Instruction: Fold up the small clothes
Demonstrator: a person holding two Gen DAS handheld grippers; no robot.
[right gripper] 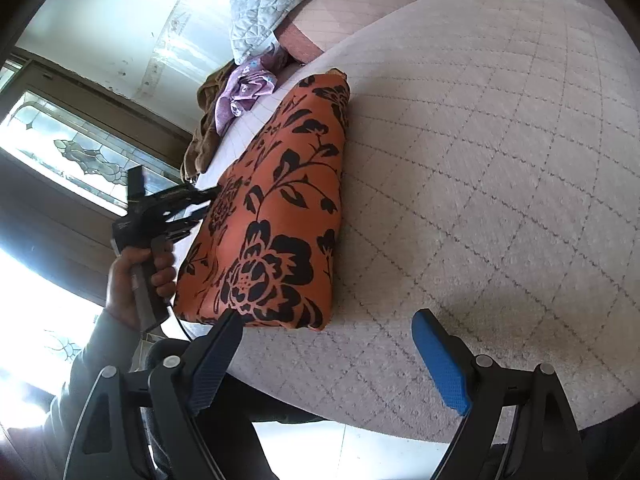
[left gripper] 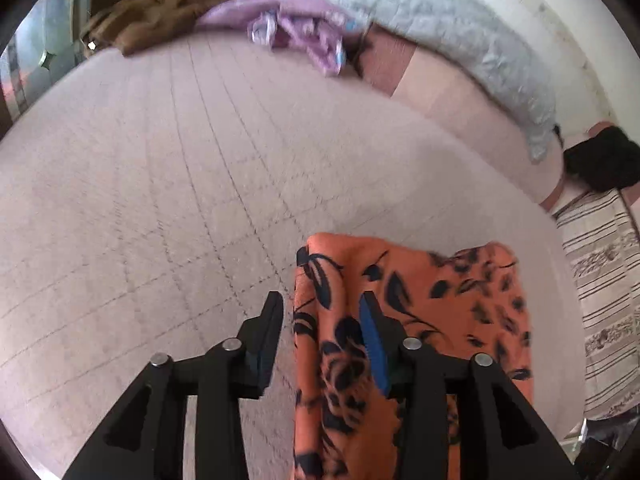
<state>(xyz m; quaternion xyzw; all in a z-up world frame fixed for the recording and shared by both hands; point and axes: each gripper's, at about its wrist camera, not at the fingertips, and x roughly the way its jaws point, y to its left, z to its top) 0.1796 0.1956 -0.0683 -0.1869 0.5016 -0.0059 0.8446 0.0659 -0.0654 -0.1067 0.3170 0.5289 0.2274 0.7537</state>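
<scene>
An orange cloth with a black flower print (right gripper: pixel 280 208) lies folded on the pale quilted bed (right gripper: pixel 480 160), near its edge. In the left wrist view the cloth (left gripper: pixel 440 312) passes between the fingers of my left gripper (left gripper: pixel 320 312), whose jaws stand apart around its near edge. The left gripper also shows in the right wrist view (right gripper: pixel 200 208), at the cloth's left side, held by a hand. My right gripper (right gripper: pixel 328 332) is open and empty, just off the cloth's near corner.
A purple garment (left gripper: pixel 304 36) and a brown one (left gripper: pixel 168 16) lie at the far end of the bed. A grey quilted blanket (left gripper: pixel 460 32) lies along the wall. A striped rug (left gripper: pixel 604 280) and a black item (left gripper: pixel 604 160) lie beside the bed.
</scene>
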